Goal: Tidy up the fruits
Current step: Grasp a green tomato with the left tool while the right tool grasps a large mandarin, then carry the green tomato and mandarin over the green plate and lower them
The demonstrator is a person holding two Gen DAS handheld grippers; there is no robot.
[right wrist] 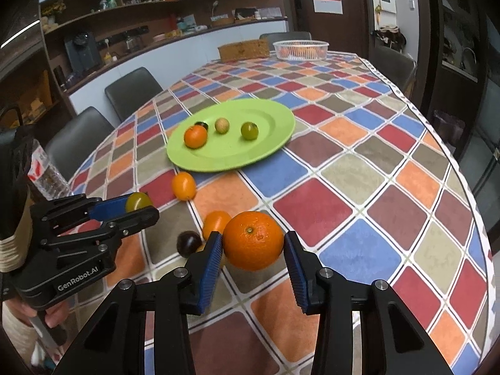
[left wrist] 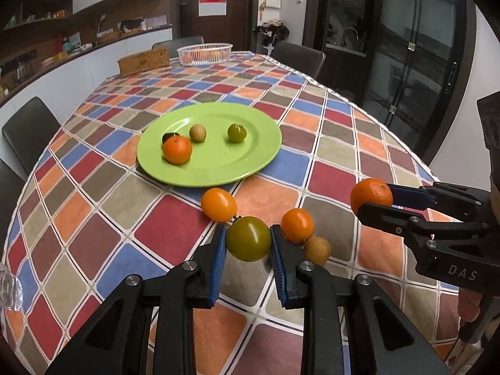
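Observation:
My left gripper is shut on a green tomato, held just above the cloth; it also shows in the right wrist view. My right gripper is shut on an orange mandarin, also seen in the left wrist view. A green plate ahead holds a mandarin, a beige longan, a green tomato and a dark fruit. On the cloth near my grippers lie two orange kumquats, a brown longan and a dark fruit.
The table carries a checked cloth. At its far end stand a white basket with orange fruit and a wicker box. Dark chairs surround the table. A plastic bottle stands at the left edge.

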